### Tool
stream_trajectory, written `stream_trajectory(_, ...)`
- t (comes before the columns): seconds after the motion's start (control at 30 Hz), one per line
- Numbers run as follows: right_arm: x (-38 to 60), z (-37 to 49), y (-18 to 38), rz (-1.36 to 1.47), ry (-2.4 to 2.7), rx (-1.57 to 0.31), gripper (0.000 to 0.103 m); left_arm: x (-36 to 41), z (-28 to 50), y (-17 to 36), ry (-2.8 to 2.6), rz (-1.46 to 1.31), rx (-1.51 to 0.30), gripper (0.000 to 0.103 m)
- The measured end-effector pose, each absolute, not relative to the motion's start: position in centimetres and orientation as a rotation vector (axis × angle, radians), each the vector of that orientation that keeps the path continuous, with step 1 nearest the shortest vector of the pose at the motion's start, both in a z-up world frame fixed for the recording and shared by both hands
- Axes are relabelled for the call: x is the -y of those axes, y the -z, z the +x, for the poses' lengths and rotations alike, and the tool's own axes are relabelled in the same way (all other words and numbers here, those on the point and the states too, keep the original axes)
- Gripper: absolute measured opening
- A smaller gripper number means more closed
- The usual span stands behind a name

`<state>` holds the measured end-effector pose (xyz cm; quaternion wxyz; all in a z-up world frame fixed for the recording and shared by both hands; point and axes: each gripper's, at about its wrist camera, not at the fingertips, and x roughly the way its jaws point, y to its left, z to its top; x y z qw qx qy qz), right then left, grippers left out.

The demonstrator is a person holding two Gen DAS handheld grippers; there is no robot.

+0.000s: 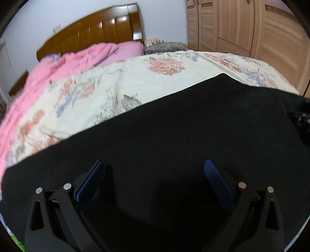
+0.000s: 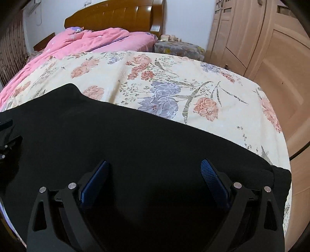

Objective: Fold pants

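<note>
Both tilt steeply downward over the black pants (image 2: 135,139): the left hand-held gripper (image 1: 154,168) and the right hand-held gripper (image 2: 155,168) each have jaws spread wide with nothing between them. The pants lie flat along the near edge of the bed (image 2: 193,64), on its floral cover. Farther back, a pink quilt (image 2: 93,40) is bunched against the wooden headboard (image 2: 116,15).

From the black pants (image 2: 135,145), the floral bedspread (image 2: 164,77) lies bare toward 12 and 2 o'clock; a heaped pink quilt (image 2: 87,41) blocks 10 o'clock, the wardrobe (image 2: 261,38) walls off 3 o'clock
</note>
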<state>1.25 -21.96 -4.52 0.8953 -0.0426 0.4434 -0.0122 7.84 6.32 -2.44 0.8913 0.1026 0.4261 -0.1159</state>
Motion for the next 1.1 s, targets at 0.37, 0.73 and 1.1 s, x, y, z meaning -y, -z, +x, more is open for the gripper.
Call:
stream_trajectory(0.37, 22.2, 0.8, 4.5, -0.080, 0.019, -0.912, 0.092, -6.7, 7.9, 2.8, 0.250, 0.173, -0.900, 0.102)
stream_trajectory(0.73, 22.6, -0.6, 4.7, -0.088, 0.037, -0.900, 0.092, -6.3, 7.6, 2.6, 0.229, 0.213, -0.871, 0.102)
stream_trajectory(1.1, 22.3, -1.7, 4.7, -0.111, 0.083, -0.900, 0.092, -6.5, 7.7, 2.7, 0.235, 0.197, -0.877, 0.102)
